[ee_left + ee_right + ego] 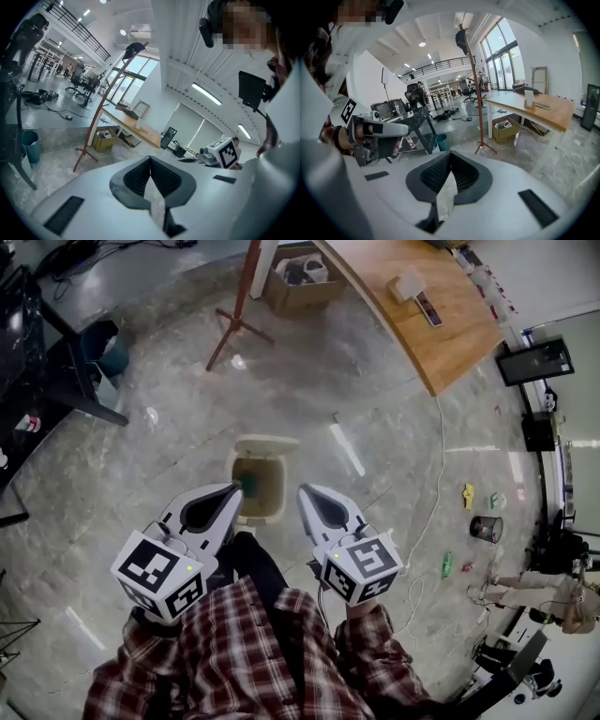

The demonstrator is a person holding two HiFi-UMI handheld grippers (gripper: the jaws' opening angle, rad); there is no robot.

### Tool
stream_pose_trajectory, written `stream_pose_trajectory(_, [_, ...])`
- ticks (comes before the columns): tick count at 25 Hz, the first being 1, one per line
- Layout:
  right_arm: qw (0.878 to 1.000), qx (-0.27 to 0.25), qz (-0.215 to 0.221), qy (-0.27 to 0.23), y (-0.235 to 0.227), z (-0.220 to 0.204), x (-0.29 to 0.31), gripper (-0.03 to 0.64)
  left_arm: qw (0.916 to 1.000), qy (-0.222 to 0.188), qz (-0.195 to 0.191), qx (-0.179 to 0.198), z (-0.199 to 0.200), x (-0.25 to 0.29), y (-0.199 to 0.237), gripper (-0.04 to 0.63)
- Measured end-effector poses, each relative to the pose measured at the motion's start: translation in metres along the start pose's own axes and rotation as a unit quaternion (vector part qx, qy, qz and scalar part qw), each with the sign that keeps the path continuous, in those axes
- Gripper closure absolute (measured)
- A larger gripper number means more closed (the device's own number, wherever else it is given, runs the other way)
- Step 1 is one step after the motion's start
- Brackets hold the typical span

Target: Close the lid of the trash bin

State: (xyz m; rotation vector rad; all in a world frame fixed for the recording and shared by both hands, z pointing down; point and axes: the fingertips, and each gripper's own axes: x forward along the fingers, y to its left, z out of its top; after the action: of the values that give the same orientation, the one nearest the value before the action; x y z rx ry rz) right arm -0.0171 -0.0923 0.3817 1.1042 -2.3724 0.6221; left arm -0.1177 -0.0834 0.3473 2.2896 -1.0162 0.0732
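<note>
Marble floor (pixel 375 409) carries the open trash bin (pixel 280 479), its lid (pixel 265 442) raised at the bin's far side. Left gripper (pixel 236 489) hangs over the bin's near-left rim, and right gripper (pixel 307 491) is just right of the bin. Both are clenched and empty.

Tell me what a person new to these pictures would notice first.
Two white tools, the left tool and the right tool, reach in from the bottom of the head view, both with jaws together. Between their tips stands a beige trash bin on the marble floor, its lid open. A wooden desk fills the upper right.
</note>
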Motion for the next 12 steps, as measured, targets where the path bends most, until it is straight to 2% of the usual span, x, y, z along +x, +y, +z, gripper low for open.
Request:
stream_pose_trajectory(6, [0.999, 0.029, 0.014, 0.019, -0.001, -0.033, 0.011, 0.604, 0.9959, 0.065, 0.021, 0.06, -0.019, 0.048, 0.034, 0.584])
stream_pose_trajectory(12, [0.995, 0.09, 0.012, 0.038, -0.012, -0.087, 0.006, 0.604, 0.9875, 0.114, 0.027, 0.105, -0.047, 0.115, 0.063, 0.583])
